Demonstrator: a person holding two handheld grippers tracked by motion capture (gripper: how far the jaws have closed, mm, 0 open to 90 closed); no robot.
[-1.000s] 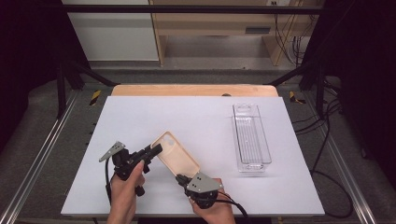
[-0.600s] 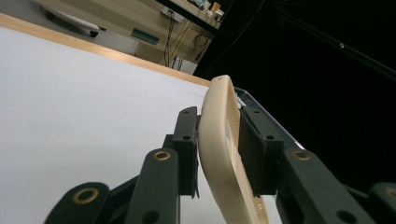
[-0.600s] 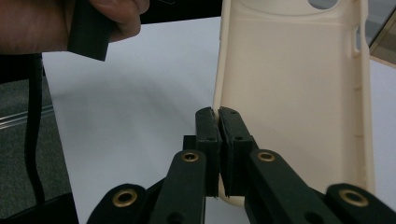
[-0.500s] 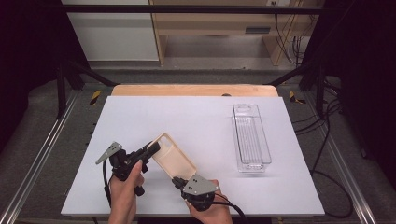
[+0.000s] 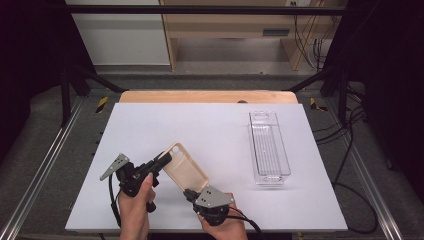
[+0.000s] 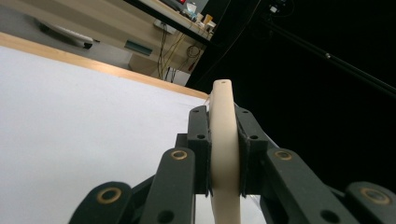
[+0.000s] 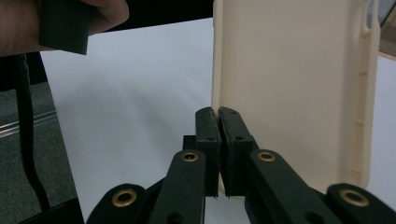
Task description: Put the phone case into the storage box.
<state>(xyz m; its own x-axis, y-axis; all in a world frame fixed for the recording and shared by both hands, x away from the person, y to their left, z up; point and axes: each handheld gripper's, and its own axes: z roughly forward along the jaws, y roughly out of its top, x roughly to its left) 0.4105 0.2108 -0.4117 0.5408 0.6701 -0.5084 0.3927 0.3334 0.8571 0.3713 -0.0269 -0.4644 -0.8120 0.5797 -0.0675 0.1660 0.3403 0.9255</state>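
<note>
A cream phone case (image 5: 186, 169) is held up off the white table (image 5: 210, 130) between the 2 hand-held grippers, near the table's front edge and left of centre. In the high view it slants from upper left to lower right, its hollow side facing up and its camera cut-out at the upper-left end.

The left gripper (image 5: 162, 161) reaches in from the left and clamps the case's upper-left end. In the left gripper view its 2 jaws have just been closing, and now the pads press on both faces of the case's rim (image 6: 225, 140), which runs upright between them (seen edge-on, so it looks like a narrow cream band).

The right gripper (image 5: 191, 193) comes from below and pinches the case's lower-right end. In the right gripper view (image 7: 218, 140) its jaws are drawn almost together, nipping the thin side wall at the bottom left corner of the case (image 7: 289, 88), whose flat panel rises above them. The hand on the left gripper (image 7: 60, 21) shows at the top left of that view.

A clear plastic tray (image 5: 269, 147) lies well apart on the right side of the table, its long side running away from the person.
</note>
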